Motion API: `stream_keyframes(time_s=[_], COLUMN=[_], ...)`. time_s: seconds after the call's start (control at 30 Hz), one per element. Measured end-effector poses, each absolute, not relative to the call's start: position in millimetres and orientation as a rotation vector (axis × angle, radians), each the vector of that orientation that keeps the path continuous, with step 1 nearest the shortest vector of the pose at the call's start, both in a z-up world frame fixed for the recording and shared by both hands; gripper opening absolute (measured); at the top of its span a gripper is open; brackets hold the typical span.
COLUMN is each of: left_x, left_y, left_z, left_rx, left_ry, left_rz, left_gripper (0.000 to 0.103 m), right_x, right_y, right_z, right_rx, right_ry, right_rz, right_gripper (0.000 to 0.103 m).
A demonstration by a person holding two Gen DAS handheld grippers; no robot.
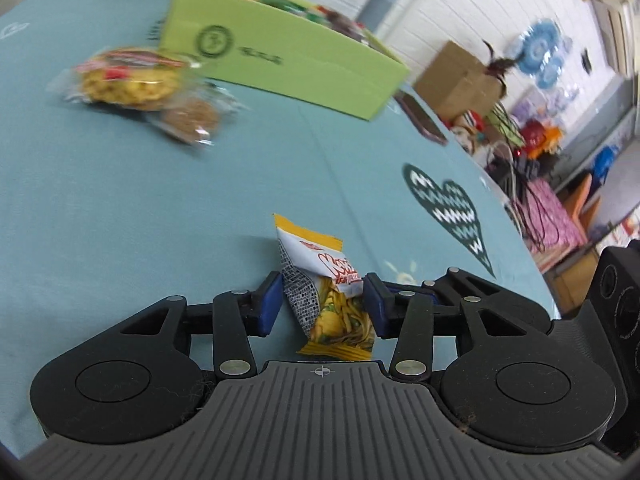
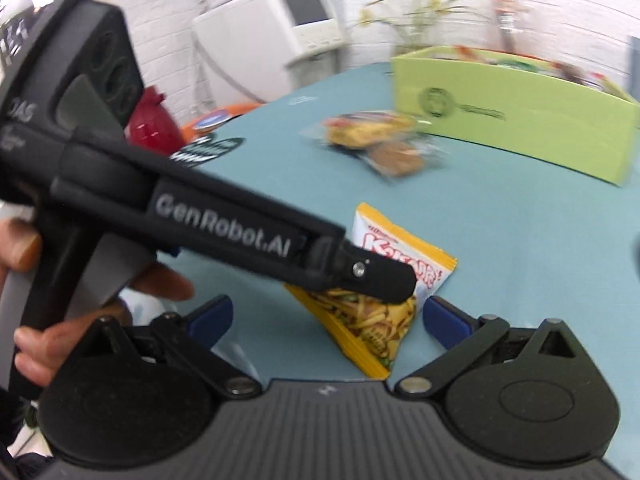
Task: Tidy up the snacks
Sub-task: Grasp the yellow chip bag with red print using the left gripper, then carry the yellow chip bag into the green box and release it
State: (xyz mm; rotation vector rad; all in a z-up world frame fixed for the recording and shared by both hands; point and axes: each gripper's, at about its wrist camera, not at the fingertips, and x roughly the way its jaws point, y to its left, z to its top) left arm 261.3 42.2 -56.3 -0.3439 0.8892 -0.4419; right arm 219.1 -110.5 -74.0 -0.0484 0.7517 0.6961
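Observation:
My left gripper (image 1: 323,302) is shut on a small yellow and white chip packet (image 1: 328,292), held upright just above the teal tablecloth. The same packet (image 2: 376,320) shows in the right wrist view, with the left gripper's body (image 2: 224,224) crossing in front of it. My right gripper (image 2: 328,316) is open and empty, its blue pads either side of the packet without touching. A green box (image 1: 280,56) with several snacks in it stands at the back. Two clear-wrapped snacks, a yellow one (image 1: 128,80) and a brown one (image 1: 192,118), lie in front of the box.
The teal tablecloth (image 1: 120,200) has a dark heart print (image 1: 448,208). A dark flat object (image 1: 424,120) lies at the table's right edge. Cardboard boxes and clutter stand beyond it. A red pot (image 2: 154,124) and white appliances stand beyond the left edge.

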Motion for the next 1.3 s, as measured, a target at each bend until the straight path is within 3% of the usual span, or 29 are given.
stream_keyframes(time_s=[0.23, 0.4, 0.47, 0.53, 0.63, 0.87, 1.07, 1.3], left_x=[260, 263, 266, 267, 271, 323, 408, 525], left_y=[21, 37, 33, 26, 27, 46, 68, 102], left_z=[-42, -41, -47, -55, -45, 8, 48, 29], left_rx=[-0.259, -0.256, -0.249, -0.238, -0.224, -0.278, -0.246, -0.279], left_ry=[0.845, 0.845, 0.874, 0.893, 0.848, 0.716, 0.611, 0.658], left_rz=[-0.376, -0.366, -0.422, -0.476, -0.469, -0.470, -0.391, -0.276], left_gripper=[0.044, 0.045, 0.040, 0.026, 0.019, 0.019, 0.019, 0.015], right_x=[199, 198, 201, 203, 217, 273, 374, 491], right_y=[-139, -125, -121, -120, -122, -111, -82, -45], right_z=[-68, -74, -79, -76, -64, -20, 11, -4], right_rx=[0.013, 0.012, 0.005, -0.032, -0.037, -0.068, -0.109, -0.096], right_ry=[0.682, 0.684, 0.678, 0.671, 0.663, 0.530, 0.440, 0.503], right_rz=[0.616, 0.637, 0.620, 0.610, 0.614, 0.626, 0.663, 0.672], right_gripper=[0.102, 0.102, 0.096, 0.075, 0.070, 0.072, 0.072, 0.071])
